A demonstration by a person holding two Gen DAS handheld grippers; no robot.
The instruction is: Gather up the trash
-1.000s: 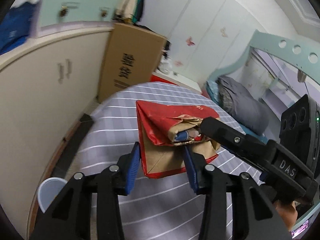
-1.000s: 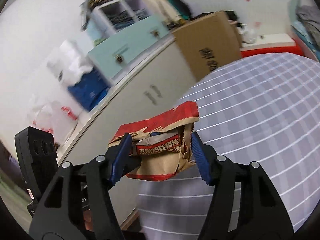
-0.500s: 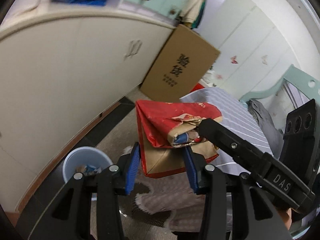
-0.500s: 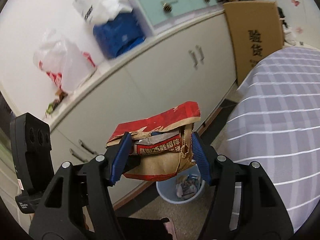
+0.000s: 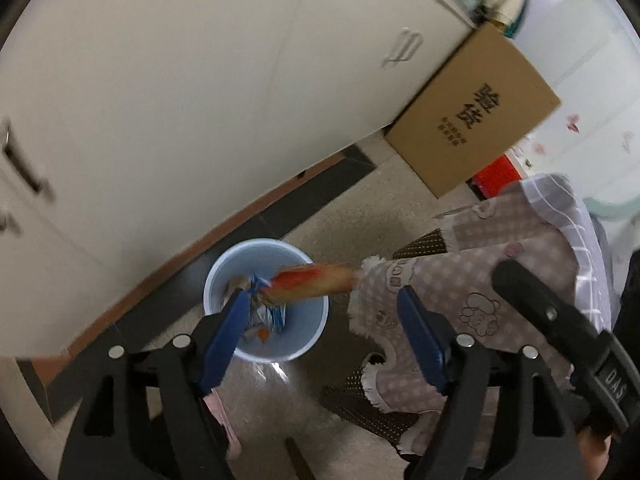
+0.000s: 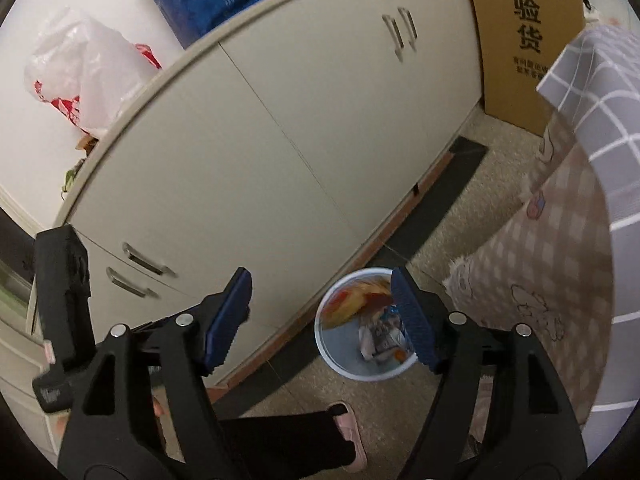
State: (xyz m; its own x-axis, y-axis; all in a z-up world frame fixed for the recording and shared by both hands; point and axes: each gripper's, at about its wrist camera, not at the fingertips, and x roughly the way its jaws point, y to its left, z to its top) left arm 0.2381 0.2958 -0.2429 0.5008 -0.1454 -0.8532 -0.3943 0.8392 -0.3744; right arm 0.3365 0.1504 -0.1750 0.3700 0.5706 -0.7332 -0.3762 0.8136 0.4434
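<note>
Right wrist: "验货" on cardboard box [image 6: 528, 32]; both hand-held grippers [image 6: 320, 316] [image 5: 320, 332] spread, empty.

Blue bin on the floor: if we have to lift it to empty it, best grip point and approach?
Pinch the blue bin's rim on its near side, coming from above. It stands upright and open-topped, the wall is thin, and the cabinet crowds the far side. Both the left gripper and the right gripper are open.

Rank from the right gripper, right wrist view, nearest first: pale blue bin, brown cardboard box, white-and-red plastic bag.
1. Pale blue round plastic bin: on the floor just beyond the right gripper, whose jaws are open.
2. Brown cardboard box: upper right, standing by the cabinet's end.
3. White-and-red plastic bag: upper left, on the cabinet top.
</note>
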